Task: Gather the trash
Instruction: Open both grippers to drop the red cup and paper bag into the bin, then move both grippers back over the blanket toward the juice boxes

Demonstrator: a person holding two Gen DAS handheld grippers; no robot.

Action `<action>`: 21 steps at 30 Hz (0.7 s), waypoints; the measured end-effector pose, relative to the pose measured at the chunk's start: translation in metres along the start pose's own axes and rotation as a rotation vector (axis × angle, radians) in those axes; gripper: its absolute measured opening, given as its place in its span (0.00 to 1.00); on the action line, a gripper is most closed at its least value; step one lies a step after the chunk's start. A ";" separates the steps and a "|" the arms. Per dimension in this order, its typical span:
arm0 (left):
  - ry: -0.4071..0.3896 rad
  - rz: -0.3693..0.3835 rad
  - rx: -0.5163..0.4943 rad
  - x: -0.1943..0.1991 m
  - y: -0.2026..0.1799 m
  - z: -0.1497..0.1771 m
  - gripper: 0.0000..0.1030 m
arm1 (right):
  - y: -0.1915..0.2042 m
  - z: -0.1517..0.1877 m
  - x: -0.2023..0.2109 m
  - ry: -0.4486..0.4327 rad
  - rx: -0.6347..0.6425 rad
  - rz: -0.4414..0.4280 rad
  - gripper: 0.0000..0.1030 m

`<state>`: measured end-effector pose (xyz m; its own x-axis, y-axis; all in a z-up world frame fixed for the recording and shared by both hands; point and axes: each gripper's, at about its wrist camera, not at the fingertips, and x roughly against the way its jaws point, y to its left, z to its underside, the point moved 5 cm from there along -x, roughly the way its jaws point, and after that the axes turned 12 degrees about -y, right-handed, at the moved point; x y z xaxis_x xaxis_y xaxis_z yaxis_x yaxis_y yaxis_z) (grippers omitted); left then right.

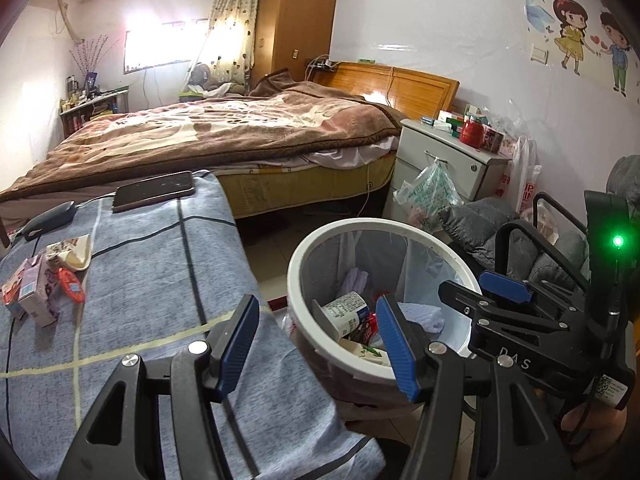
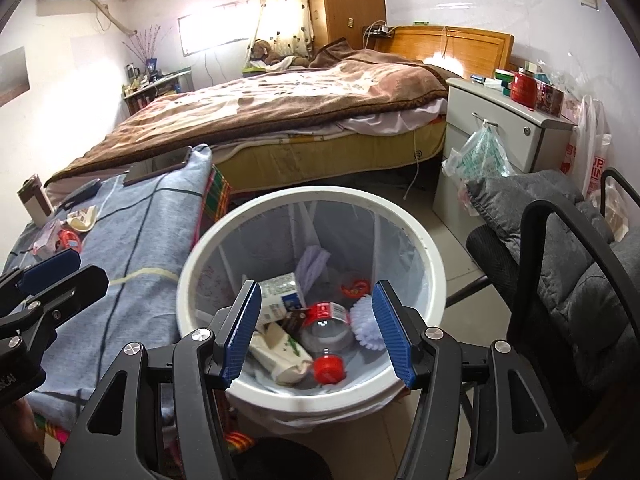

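Note:
A white trash bin [image 2: 436,276] lined with a clear bag stands on the floor beside the grey-blue cloth-covered table [image 1: 160,264]. It holds a clear bottle with a red cap [image 2: 326,340], a milk carton [image 2: 280,296], a crumpled paper carton [image 2: 280,354] and other scraps. My right gripper [image 2: 318,334] is open and empty right above the bin. My left gripper [image 1: 316,348] is open and empty over the table's right edge, beside the bin [image 1: 304,256]. Loose trash lies at the table's far left: a purple carton [image 1: 38,296], a red wrapper [image 1: 72,286] and a crumpled wrapper [image 1: 74,254].
A phone [image 1: 154,191] and a dark mouse [image 1: 50,218] lie at the table's far end. A bed [image 1: 224,128] stands behind. A white nightstand [image 1: 448,160] with a hanging plastic bag [image 1: 430,196] and a grey padded chair [image 2: 560,264] stand to the right of the bin.

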<state>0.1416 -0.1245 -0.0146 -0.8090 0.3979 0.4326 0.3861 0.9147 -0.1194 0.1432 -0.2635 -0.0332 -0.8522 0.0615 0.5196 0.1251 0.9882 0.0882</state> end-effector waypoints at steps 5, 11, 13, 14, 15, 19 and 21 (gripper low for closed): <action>-0.018 -0.031 0.016 0.013 0.016 -0.001 0.61 | 0.016 -0.001 0.005 -0.018 0.013 -0.023 0.58; -0.038 -0.075 0.038 0.030 0.042 0.001 0.61 | 0.038 0.000 0.007 -0.029 0.026 -0.055 0.58; -0.048 -0.087 0.049 0.037 0.051 0.001 0.61 | 0.045 0.000 0.007 -0.031 0.030 -0.067 0.58; -0.052 -0.097 0.052 0.039 0.055 0.000 0.62 | 0.050 -0.001 0.007 -0.032 0.033 -0.075 0.58; -0.056 -0.107 0.054 0.042 0.060 0.000 0.62 | 0.053 0.000 0.009 -0.034 0.034 -0.080 0.58; -0.062 -0.139 0.066 0.052 0.078 0.002 0.62 | 0.070 0.000 0.010 -0.039 0.049 -0.110 0.58; -0.066 -0.155 0.073 0.058 0.088 0.004 0.62 | 0.079 -0.001 0.009 -0.041 0.053 -0.124 0.58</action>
<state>0.1268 -0.0208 -0.0034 -0.8845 0.2537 0.3915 0.2236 0.9671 -0.1215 0.1461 -0.1845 -0.0205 -0.8795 -0.0573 0.4725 -0.0088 0.9945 0.1042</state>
